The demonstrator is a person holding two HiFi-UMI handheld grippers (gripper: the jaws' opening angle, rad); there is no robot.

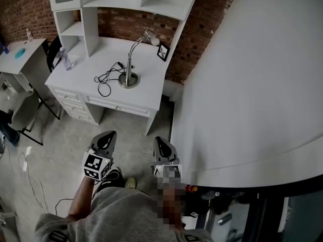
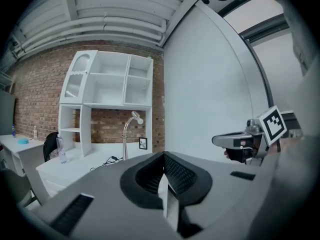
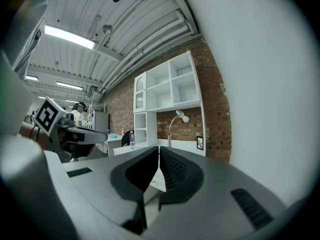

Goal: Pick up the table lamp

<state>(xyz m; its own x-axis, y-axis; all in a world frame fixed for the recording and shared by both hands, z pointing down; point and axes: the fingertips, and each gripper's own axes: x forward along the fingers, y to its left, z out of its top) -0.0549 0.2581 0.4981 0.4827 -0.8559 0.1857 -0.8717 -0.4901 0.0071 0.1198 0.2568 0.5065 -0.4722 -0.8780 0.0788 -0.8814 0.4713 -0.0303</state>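
Item: table lamp [image 1: 132, 59]. Brushed metal, round base, curved neck, small head tipped to the right. Stands upright on the white tabletop [image 1: 146, 97], well ahead of both grippers and well apart from them, with bare floor [image 1: 60, 145] between.

Left hand-held gripper [image 1: 107, 135]: jaws closed together, nothing between them. Held low in front of the person and aimed toward the lamp, just below level.

Right hand-held gripper [image 1: 160, 141]: jaws closed together, empty. Level, just beside the left one, on its right.

Cable [image 1: 106, 77]: black, lying in loose loops on the tabletop, ahead of the left gripper and just left of the lamp base.

Water bottle [image 1: 65, 58]: clear, upright, far ahead and to the left of the left gripper, at the tabletop's left end.

Picture frame [image 1: 163, 51]: small, dark, propped beyond the lamp, ahead of the right gripper.

Shelf unit [image 1: 126, 4]: white, open compartments, rising from the back of the tabletop against a brick wall [image 1: 202, 29].

White panel [image 1: 252, 84]: large and curved, close on the right gripper's right side.
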